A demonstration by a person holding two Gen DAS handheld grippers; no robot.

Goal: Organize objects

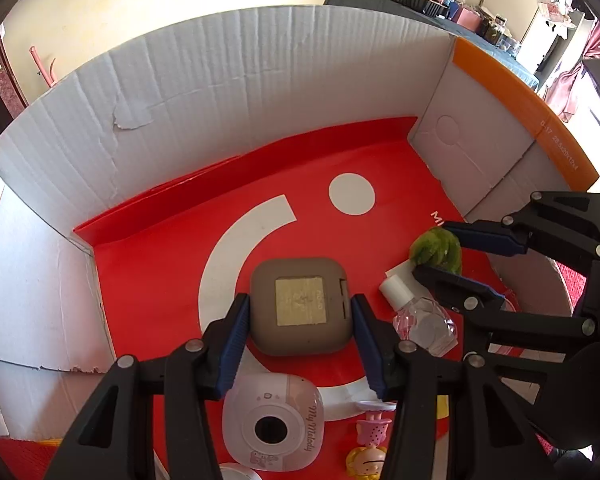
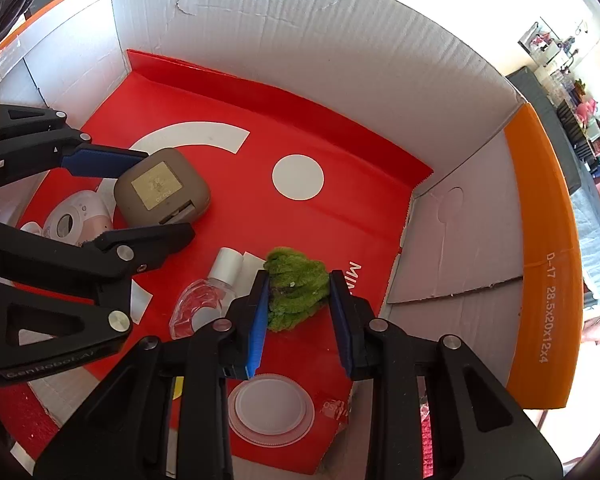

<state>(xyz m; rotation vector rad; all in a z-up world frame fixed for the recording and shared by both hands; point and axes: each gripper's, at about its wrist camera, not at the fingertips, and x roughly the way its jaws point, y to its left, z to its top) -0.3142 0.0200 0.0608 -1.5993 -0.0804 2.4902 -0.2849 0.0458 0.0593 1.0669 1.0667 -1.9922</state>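
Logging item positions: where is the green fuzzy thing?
Green fuzzy toy sits between the right hand-held gripper fingers on the box's red floor, right of the clear bottle.

Two matching tools in view: left gripper and right gripper, both matte black plastic, built from angular linkage arms with triangular cut-outs. Round silver screw heads at every pivot. Long flat jaws faced with ribbed blue pads, brighter blue on the right one. Pale raised lettering along the left body's edge, something like "GenRobot.AI". No skin, sleeve or cable showing.
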